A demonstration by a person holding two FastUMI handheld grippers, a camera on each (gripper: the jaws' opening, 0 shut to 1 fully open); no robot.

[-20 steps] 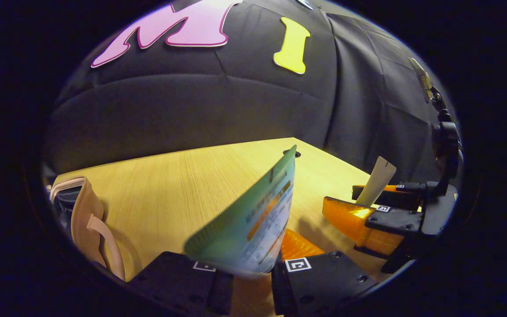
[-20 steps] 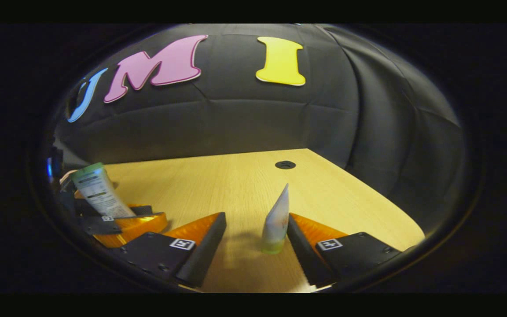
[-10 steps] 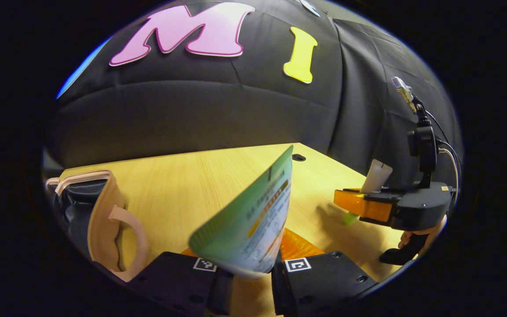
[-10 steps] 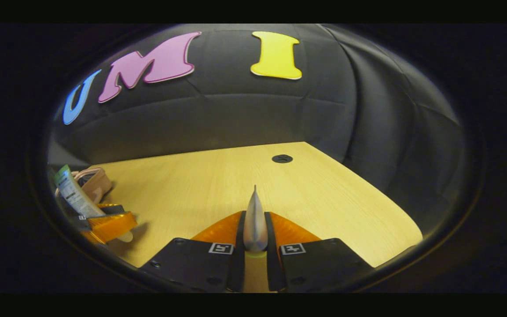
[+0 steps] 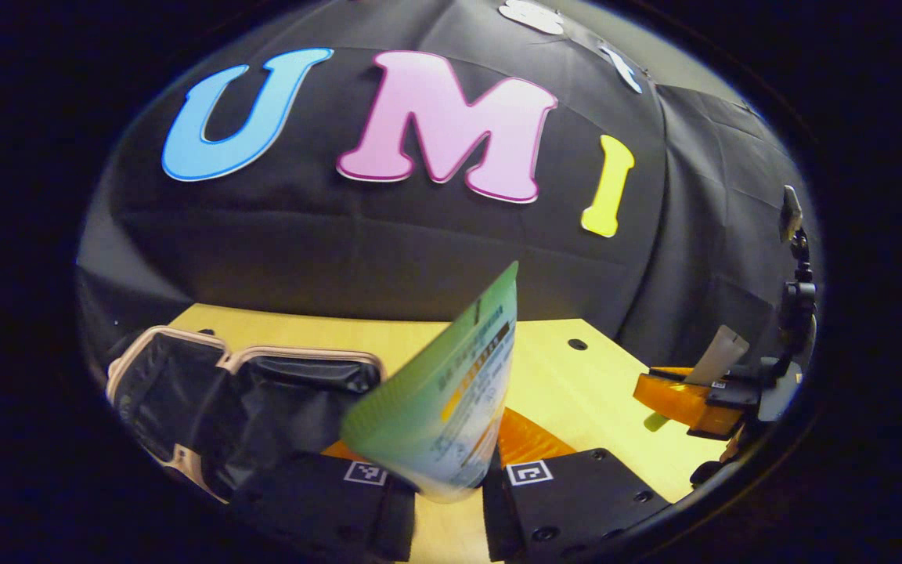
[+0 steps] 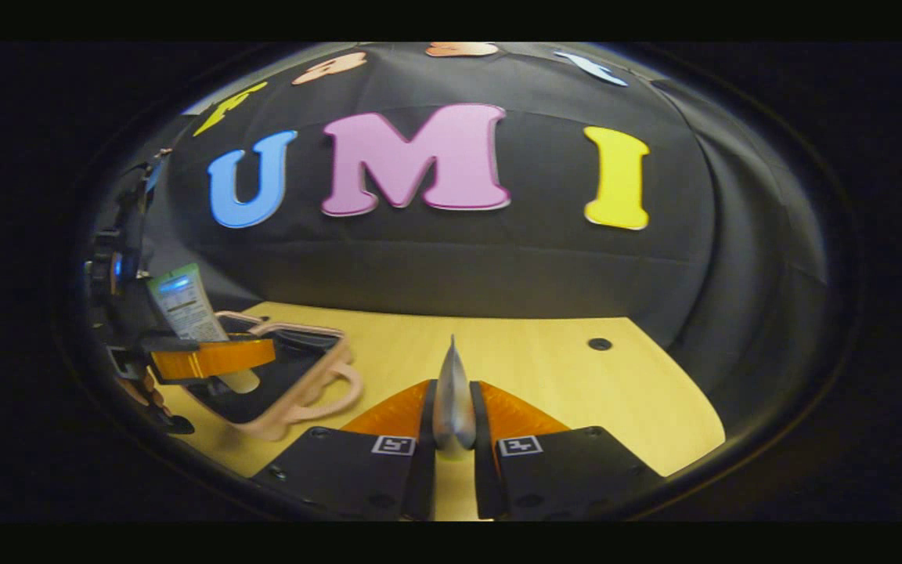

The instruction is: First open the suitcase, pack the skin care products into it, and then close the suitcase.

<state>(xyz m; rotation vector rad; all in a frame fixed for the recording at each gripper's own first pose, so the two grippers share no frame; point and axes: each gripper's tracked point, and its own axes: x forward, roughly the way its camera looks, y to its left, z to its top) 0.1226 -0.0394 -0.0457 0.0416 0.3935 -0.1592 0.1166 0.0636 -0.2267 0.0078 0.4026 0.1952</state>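
black cloth walls close the booth behind a pale wooden table [image 6: 545,368], which has a small dark round hole [image 6: 599,344] near its far side. on the table lies the suitcase [image 5: 208,399], open, with a beige rim, a beige handle and a dark lining; it sits to the left in both the left gripper view and the right gripper view [image 6: 286,384].

in my left gripper [image 5: 451,489] i hold a green tube [image 5: 443,407] with printed text, its flat end tilted up and to the right, both fingers pressed against it, above the table just right of the suitcase. my right gripper [image 6: 452,450] is clamped on a thin pale tube [image 6: 452,395], seen edge-on, standing upright between the fingers. in the left gripper view that right gripper [image 5: 690,395] hangs off to the right, well apart from the suitcase.
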